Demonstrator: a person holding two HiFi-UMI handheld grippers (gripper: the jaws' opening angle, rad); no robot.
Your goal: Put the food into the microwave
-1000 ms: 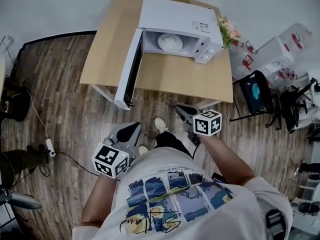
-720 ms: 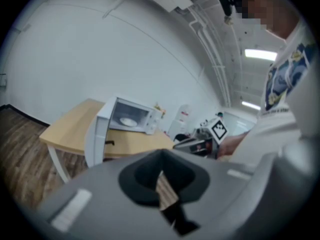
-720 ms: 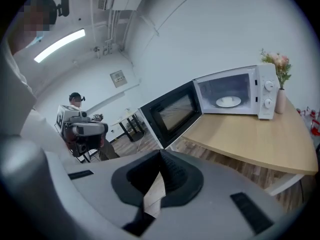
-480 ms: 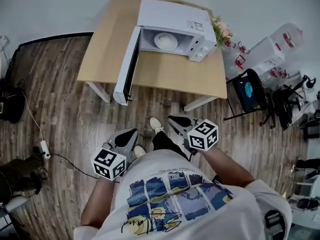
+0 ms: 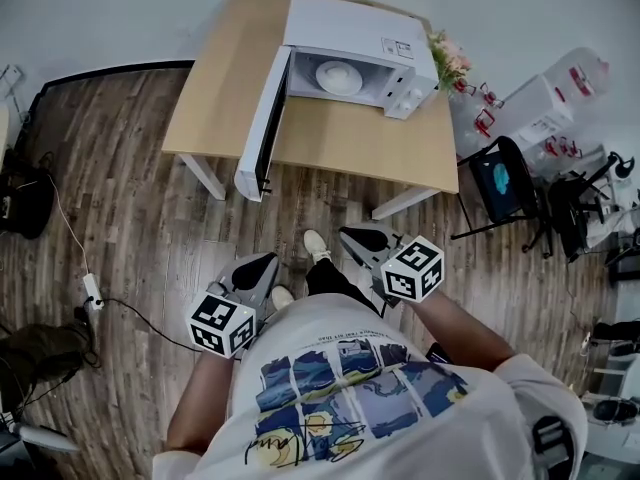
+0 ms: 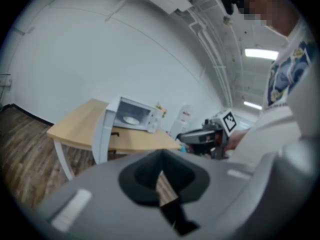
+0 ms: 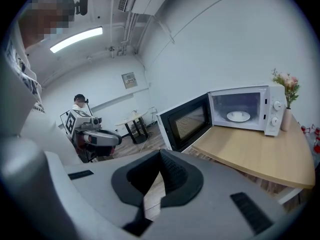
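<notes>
A white microwave (image 5: 350, 43) stands on a wooden table (image 5: 330, 148) with its door (image 5: 262, 128) swung wide open. A white plate (image 5: 338, 76) lies inside it; I cannot tell whether food is on it. Both grippers are held low near the person's body, well short of the table. My left gripper (image 5: 252, 270) is shut and holds nothing. My right gripper (image 5: 362, 240) is shut and empty too. In the right gripper view the microwave (image 7: 245, 109) and its plate (image 7: 238, 116) lie ahead on the right. The left gripper view has the microwave (image 6: 131, 115) far ahead.
A vase of flowers (image 5: 452, 63) stands beside the microwave. A black chair (image 5: 510, 183) and white containers (image 5: 545, 108) are right of the table. A cable with a power strip (image 5: 92, 288) lies on the wooden floor at the left. The person's shoe (image 5: 316, 248) shows between the grippers.
The right gripper has rolled a little and shifted; its marker cube now sits lower in the head view. The left gripper has drifted slightly. Both stay shut and empty.
</notes>
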